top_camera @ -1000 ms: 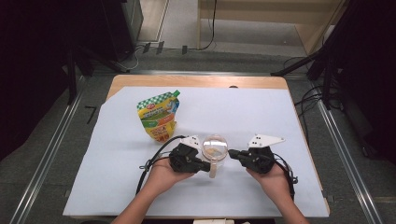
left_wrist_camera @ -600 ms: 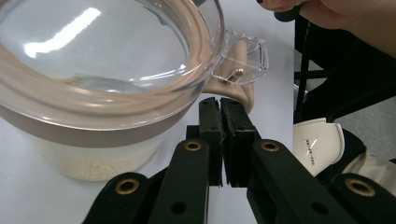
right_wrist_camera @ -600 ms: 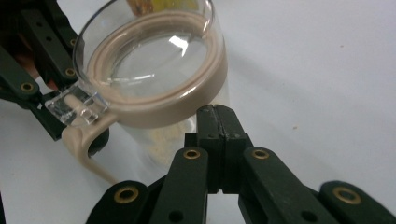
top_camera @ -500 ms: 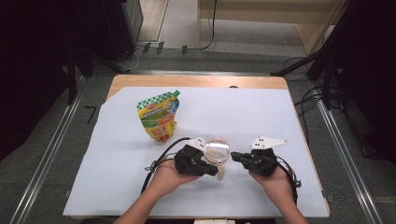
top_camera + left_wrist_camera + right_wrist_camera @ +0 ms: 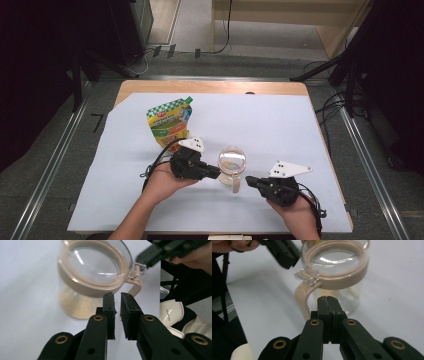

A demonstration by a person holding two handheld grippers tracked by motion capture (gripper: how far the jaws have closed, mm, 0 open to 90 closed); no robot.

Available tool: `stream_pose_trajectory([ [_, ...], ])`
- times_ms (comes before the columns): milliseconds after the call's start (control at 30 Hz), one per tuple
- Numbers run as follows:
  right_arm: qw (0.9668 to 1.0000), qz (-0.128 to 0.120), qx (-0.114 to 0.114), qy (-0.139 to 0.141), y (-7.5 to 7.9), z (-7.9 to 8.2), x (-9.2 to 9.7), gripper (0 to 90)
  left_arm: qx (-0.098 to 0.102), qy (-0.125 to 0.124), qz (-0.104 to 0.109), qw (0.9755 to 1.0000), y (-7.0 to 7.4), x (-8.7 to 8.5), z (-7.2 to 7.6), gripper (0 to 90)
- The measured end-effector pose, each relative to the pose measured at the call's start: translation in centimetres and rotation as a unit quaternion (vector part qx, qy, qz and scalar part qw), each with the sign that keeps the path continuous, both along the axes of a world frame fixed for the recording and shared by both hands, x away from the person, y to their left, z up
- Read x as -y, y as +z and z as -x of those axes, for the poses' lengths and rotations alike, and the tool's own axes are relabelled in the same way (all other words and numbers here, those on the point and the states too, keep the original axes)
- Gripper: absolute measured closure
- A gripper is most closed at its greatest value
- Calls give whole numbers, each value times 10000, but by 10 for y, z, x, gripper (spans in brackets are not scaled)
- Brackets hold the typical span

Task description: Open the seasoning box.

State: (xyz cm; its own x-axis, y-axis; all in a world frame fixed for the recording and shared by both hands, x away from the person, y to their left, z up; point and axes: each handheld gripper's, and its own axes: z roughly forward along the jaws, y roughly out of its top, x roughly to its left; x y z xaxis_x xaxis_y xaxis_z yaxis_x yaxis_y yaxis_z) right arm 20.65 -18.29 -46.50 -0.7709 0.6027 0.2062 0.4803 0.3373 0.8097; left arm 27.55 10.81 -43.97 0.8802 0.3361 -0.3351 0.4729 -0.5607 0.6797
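Observation:
A glass jar [image 5: 232, 162] with a beige rim, a beige handle and a clear lid stands on the white sheet, with a little beige powder at its bottom [image 5: 75, 307]. My left gripper [image 5: 216, 174] lies just left of the jar. Its jaws have just been opening, and in the left gripper view a narrow gap shows at the left gripper [image 5: 117, 296] with nothing in it, short of the rim. My right gripper [image 5: 248, 181] sits at the jar's lower right. In the right gripper view the right gripper [image 5: 327, 298] is shut on nothing and points at the jar [image 5: 337, 265] beside its handle [image 5: 302, 300].
A green and yellow pouch [image 5: 170, 124] stands up-left of the jar. The white sheet [image 5: 280, 125] covers most of the wooden table [image 5: 210, 87]. Each gripper trails a black cable toward the near table edge.
The right gripper has drawn back from the jar, toward the near right. The left gripper has shifted slightly left. The jar stays where it was.

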Motion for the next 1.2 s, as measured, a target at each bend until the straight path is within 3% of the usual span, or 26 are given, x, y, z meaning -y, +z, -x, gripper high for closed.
stream_pose_trajectory([
  [333, 9995, 70, -50, 295, -4, 14, -18, 900, -28, 217, 13, 9998, -2, -8, -6, 726],
  [467, 9993, -16, -201, 305, -9, 14, -27, 900, 11, 260, 47, 9997, -2, -10, -8, 640],
  [767, 9996, 36, -54, 265, -16, 14, -43, 900, 72, 321, 25, 9995, -4, -11, -10, 524],
  [1200, 9996, 116, 9, 258, -16, 9, -32, 900, 175, 317, 2, 9993, -6, -11, -10, 477],
])
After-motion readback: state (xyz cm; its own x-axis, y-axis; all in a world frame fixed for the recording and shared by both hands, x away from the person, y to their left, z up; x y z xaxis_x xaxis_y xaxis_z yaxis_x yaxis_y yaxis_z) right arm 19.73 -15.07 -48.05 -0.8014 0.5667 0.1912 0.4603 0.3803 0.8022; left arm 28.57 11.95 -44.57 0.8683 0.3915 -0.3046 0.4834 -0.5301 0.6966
